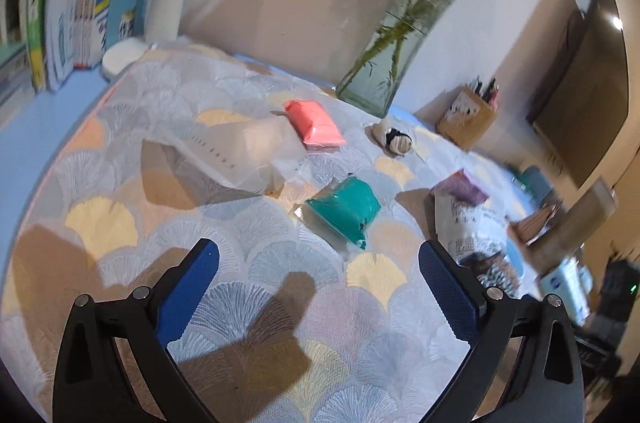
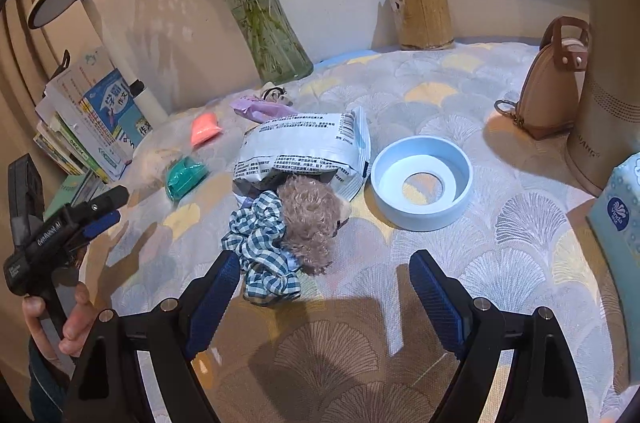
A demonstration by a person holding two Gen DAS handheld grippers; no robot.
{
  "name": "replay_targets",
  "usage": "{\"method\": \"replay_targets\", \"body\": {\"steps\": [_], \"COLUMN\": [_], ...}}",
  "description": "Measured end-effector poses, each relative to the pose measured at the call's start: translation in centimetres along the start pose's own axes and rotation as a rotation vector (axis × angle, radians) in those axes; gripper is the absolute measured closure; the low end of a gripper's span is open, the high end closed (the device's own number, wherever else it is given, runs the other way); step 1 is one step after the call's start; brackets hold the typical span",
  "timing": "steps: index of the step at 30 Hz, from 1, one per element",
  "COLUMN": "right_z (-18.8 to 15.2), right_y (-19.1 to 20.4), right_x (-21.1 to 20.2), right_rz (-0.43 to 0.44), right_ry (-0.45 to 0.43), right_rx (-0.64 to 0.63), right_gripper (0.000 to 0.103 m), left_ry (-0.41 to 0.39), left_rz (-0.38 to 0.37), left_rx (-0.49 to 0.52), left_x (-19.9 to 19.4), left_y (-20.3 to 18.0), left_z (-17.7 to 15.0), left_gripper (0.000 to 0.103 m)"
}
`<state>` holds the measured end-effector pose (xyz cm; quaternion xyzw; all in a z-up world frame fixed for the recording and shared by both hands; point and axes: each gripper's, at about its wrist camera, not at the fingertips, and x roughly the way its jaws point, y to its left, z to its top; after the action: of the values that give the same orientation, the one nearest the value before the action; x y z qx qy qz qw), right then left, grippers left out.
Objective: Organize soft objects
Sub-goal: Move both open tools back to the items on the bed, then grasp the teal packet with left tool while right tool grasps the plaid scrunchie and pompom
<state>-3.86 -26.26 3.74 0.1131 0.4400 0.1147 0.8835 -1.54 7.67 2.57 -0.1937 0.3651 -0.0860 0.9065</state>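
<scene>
left tool [image 1: 318, 277] wide, empty, teal packet [image 1: 346, 209] just ahead | right tool [image 2: 324, 283] wide, empty, checked scrunchie [image 2: 260, 247] by its left finger

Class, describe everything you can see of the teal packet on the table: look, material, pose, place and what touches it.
The teal packet is a small soft lump sealed in clear, glossy film, with a crumpled flap at one end. It lies flat on the patterned cloth, apart from the pink packet behind it and the clear plastic bag beside it. The right wrist view shows it too, left of the printed white bag. Nothing grips it; the open left gripper is short of it.
</scene>
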Motion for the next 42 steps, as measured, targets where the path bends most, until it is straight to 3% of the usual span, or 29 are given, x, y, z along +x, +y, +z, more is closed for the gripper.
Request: {"method": "replay_targets", "body": {"steps": [5,9,14,19,21,24,28,30,31,32,33,36,42], "right_z": [0.1,0.3,1.1,1.5,1.4,1.5,1.6,1.7,1.7,1.8,1.7,1.7,1.6], "right_y": [-0.4,-0.4,1.2,4.1,4.4,3.7,2.7,2.8,2.8,2.8,3.2,3.5,3.8], "right_x": [-0.3,-0.2,0.6,2.6,3.6,4.1,4.2,4.3,4.3,4.2,4.3,4.2,3.6], "right_rz": [-0.019,-0.024,0.049,-0.049,-0.088,-0.090,-0.067,-0.059,-0.059,-0.049,-0.034,-0.037,0.004], "right_ry": [-0.025,-0.008,0.050,0.054,0.076,0.089,0.088,0.083,0.083,0.075,0.081,0.071,0.066], "right_rx": [0.027,0.044,0.048,-0.071,-0.086,-0.066,-0.027,-0.024,-0.024,-0.030,-0.047,-0.063,-0.071], "right_gripper": [0.017,0.017,0.017,0.017,0.017,0.018,0.017,0.017,0.023,0.044,0.047,0.054,0.058], "left_ry": [0.087,0.195,0.127,0.175,0.170,0.169,0.153,0.153,0.152,0.157,0.161,0.172,0.140], "left_rz": [-0.002,0.093,0.132,0.083,0.108,0.121,0.131,0.157,0.158,0.162,0.166,0.127,0.092], "left_rx": [-0.004,0.072,0.224,0.166,0.177,0.209,0.222,0.257,0.270,0.293,0.305,0.344,0.364], "left_x": [0.4,1.0,2.2,5.5,6.1,6.8,7.8,8.1,8.2,8.4,8.5,8.5,7.3], "left_y": [-1.3,-4.0,-5.5,-3.9,-3.8,-4.3,-4.7,-5.2,-5.3,-5.6,-5.7,-6.3,-6.8], "left_z": [0.4,1.4,2.3,3.0,3.1,3.1,2.6,2.4,2.4,2.1,2.1,1.7,1.4], "left_gripper": [0.003,0.003,0.003,0.003,0.004,0.019,0.022,0.034,0.036,0.040,0.048,0.059,0.061]}}
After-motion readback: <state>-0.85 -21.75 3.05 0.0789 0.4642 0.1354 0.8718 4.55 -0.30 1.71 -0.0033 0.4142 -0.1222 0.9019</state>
